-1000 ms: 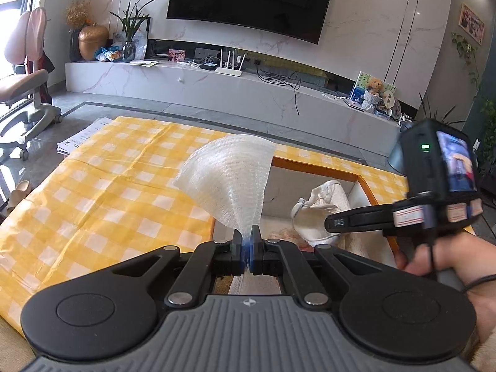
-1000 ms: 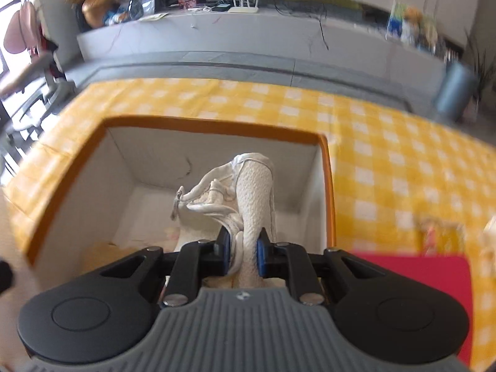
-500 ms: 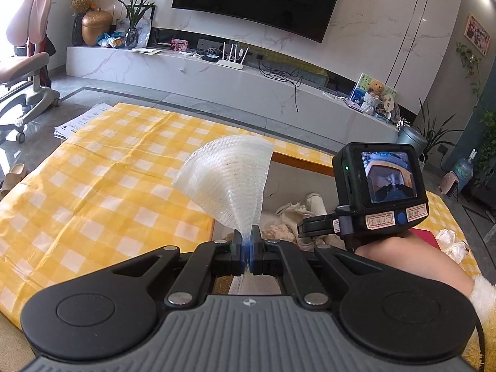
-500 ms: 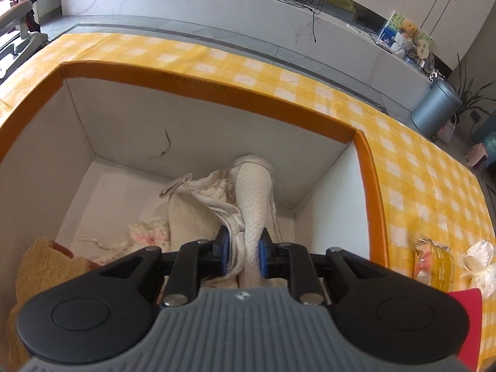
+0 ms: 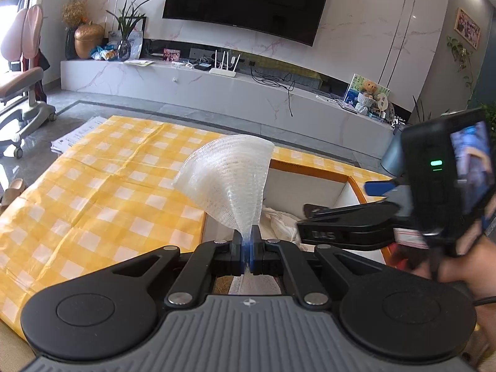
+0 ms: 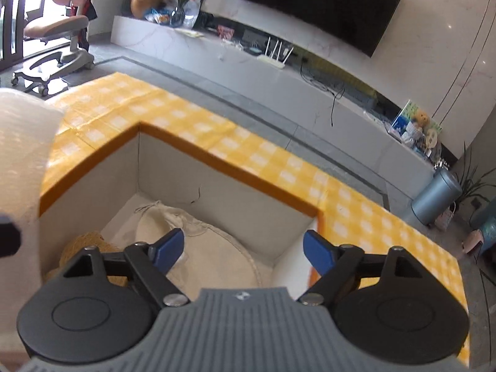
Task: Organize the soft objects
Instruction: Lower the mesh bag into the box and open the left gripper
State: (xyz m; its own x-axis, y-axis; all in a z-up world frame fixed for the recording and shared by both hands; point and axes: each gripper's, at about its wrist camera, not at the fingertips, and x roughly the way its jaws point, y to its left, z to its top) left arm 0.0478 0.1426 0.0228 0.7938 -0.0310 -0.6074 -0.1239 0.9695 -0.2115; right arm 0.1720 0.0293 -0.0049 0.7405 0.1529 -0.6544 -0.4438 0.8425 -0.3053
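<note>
Nearby, white mesh (image 5: 231,183) fanning beside orange-rimmed box (image 6: 229,162), cream cloth (image 6: 210,251) inside

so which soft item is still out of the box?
The white mesh foam net: the left gripper is shut on it, above the box. The cream cloth bag and tan fuzzy item lie inside; the right gripper is open, empty.

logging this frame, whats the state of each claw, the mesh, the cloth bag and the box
left claw: shut on white mesh
white mesh: pinched, fanned out upward
right claw: open, just opened, nothing between pads
cream cloth bag: lying in box, released
box: open-topped
</note>
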